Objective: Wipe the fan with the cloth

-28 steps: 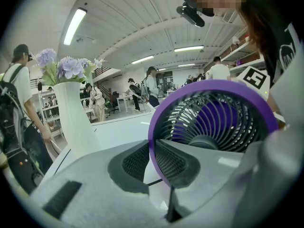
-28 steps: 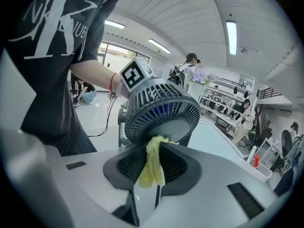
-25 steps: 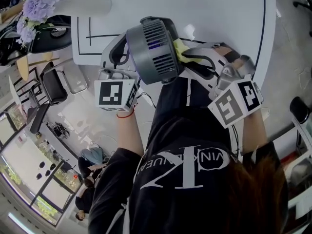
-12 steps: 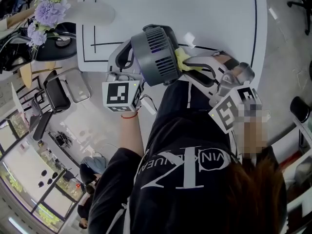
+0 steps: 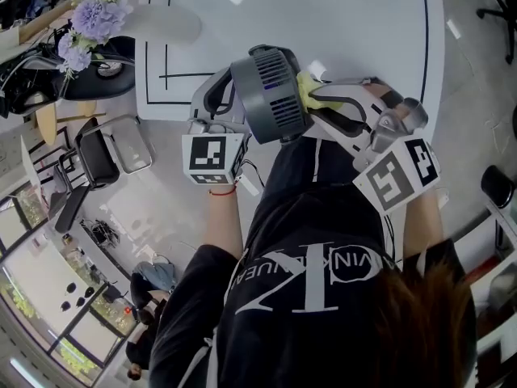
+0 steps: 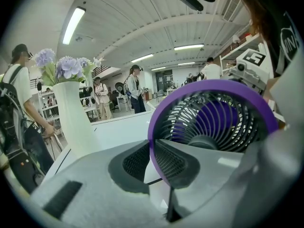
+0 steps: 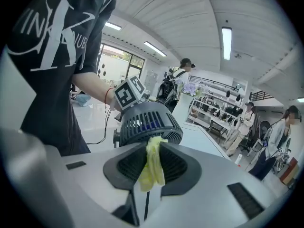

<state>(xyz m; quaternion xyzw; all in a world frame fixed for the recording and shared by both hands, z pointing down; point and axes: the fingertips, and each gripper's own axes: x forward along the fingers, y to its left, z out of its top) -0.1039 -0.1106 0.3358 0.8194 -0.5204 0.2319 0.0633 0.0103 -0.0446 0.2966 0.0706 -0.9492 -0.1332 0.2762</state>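
Mid-wipe: left gripper (image 6: 154,159) jaws narrow, clamping purple rim (image 6: 153,127) of small grey round plastic fan (image 5: 268,95); right gripper (image 7: 151,161) jaws pinch crumpled yellow cloth (image 7: 153,172) against rear grille (image 7: 142,120), so next, probably, drag cloth across it.

Counter (image 5: 363,31): white, curved edge, thin black lines (image 5: 166,76) marked on its top.
Vase (image 6: 76,122): white, upright at the counter's left edge.
Flowers (image 6: 66,68): pale purple, standing in the vase.
Chair (image 5: 90,150): black, on the floor left of the counter.
Bystanders: one with a backpack (image 6: 19,108) beside the vase, others (image 6: 134,87) farther back.
Ceiling: white, with long strip lights (image 6: 72,25).
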